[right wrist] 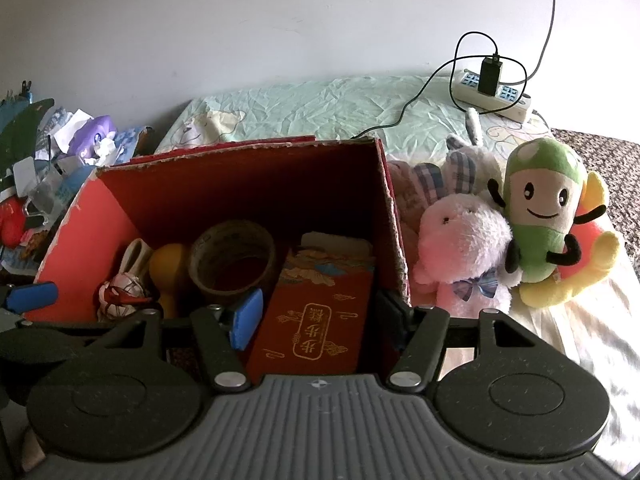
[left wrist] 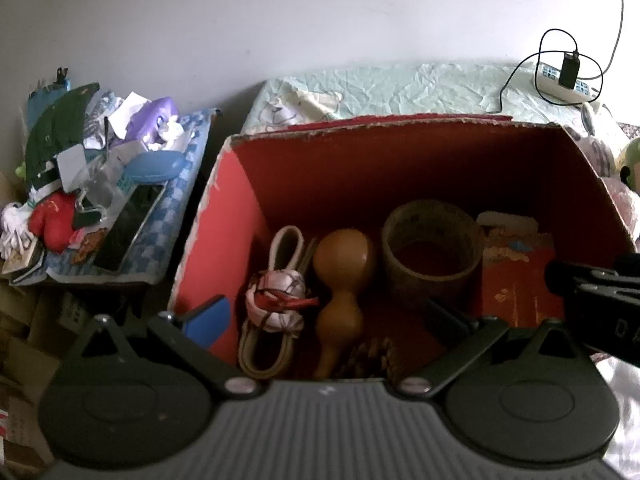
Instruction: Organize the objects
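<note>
Both my claws hover at the near rim of the red cardboard box [right wrist: 240, 200], which fills the middle of each view. My right gripper [right wrist: 316, 316] stands spread wide, holding nothing, its blue-padded finger at lower centre-left and its dark finger against the box's right wall; the red gift packet with gold lettering [right wrist: 320, 312] lies between them. My left gripper [left wrist: 324, 316] is likewise agape and empty.

Inside the box, left to right in the left wrist view, sit a white corded knot ornament [left wrist: 276, 300], a tan gourd [left wrist: 340, 280], a roll of brown tape [left wrist: 432, 244] and the red packet.

The risks, as I judge them:
- My right dark finger sits very near the box wall. Closing or lifting carelessly could snag the torn cardboard edge and drag or tip the box.
- The packet leans on its end; a pinch off-centre could slide it against the tape roll.
- The gourd is smooth and round, so any nudge from my left claw may roll it onto the ornament.
- My two claws are close together; the right one shows at the right edge of the left view, so they could collide.
- The plush toys, a pink rabbit [right wrist: 464, 240] and a green mushroom figure [right wrist: 540, 208], rest just beside the box at right and could be knocked if the box shifts.
</note>
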Demonstrator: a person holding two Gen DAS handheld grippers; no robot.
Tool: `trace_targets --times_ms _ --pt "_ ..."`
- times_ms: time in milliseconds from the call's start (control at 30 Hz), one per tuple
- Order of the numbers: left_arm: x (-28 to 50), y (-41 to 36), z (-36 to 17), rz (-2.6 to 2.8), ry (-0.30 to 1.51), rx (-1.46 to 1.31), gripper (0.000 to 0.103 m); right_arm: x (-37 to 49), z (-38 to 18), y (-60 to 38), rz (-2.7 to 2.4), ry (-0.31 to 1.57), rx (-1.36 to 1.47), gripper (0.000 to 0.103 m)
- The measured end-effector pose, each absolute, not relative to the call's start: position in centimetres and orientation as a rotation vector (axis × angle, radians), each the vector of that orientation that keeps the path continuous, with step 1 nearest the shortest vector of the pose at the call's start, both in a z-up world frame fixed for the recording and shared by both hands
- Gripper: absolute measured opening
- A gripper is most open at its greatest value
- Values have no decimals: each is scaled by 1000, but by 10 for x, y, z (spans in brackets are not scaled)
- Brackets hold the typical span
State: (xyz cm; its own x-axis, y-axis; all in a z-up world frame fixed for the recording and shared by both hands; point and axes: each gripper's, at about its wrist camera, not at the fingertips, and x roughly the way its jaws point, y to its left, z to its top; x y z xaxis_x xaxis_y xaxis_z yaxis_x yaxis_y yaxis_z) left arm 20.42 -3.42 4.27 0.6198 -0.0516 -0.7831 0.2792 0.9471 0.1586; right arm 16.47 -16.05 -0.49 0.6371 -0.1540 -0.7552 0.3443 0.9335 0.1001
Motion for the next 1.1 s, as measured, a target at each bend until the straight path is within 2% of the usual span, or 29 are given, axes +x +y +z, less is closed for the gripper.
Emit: trace_targets --times_ms 933,1100 --pt "218 -24 34 -223 916 259 103 171 -13 -161 -279 838 281 65" --pt "218 -21 34 -224 917 251 103 170 -15 -153 -274 840 215 65"
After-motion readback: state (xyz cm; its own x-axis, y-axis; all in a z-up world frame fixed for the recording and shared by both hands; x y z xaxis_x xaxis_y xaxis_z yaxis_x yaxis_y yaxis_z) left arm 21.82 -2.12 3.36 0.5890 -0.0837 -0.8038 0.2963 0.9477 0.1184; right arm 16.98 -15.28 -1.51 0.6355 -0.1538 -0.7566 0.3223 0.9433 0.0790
